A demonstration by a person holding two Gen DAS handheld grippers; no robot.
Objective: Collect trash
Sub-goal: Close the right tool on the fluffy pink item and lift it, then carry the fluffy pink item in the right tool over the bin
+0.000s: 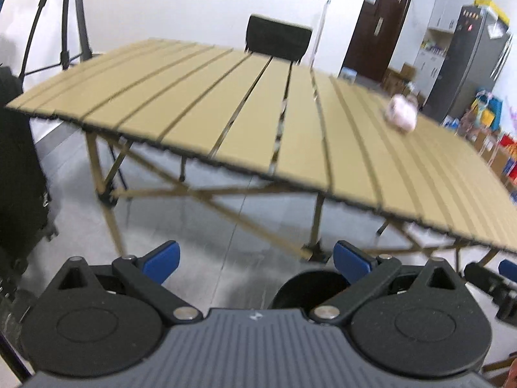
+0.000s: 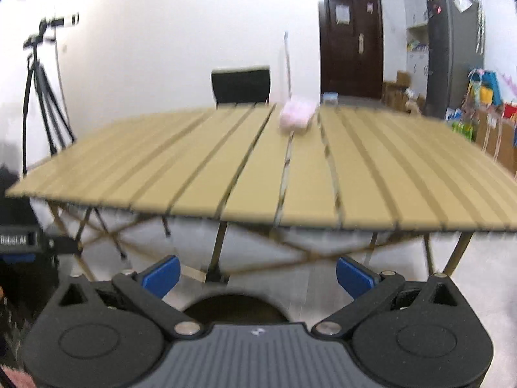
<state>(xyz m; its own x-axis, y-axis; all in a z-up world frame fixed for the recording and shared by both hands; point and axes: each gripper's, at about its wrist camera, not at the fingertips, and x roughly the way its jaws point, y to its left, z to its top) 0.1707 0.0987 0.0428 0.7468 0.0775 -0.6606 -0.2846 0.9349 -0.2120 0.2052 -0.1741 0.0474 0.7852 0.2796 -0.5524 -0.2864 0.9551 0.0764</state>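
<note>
A crumpled pale pink piece of trash (image 1: 401, 114) lies on the far right part of a tan slatted folding table (image 1: 226, 123). The right wrist view shows the same pink trash (image 2: 297, 114) near the table's (image 2: 226, 168) far edge, about in the middle. My left gripper (image 1: 257, 265) is held open below and in front of the table's near edge, nothing between its blue fingertips (image 1: 161, 261). My right gripper (image 2: 258, 274) is also open and empty, in front of the table. A round black bin (image 1: 310, 289) on the floor shows behind each gripper, also as the bin (image 2: 237, 308).
A black chair (image 2: 240, 84) stands behind the table. A tripod (image 2: 42, 97) stands at the left, a dark door (image 2: 350, 38) and a fridge (image 2: 452, 48) at the right, with boxes and colourful items (image 2: 481, 113). Black equipment (image 1: 19, 168) is at the far left.
</note>
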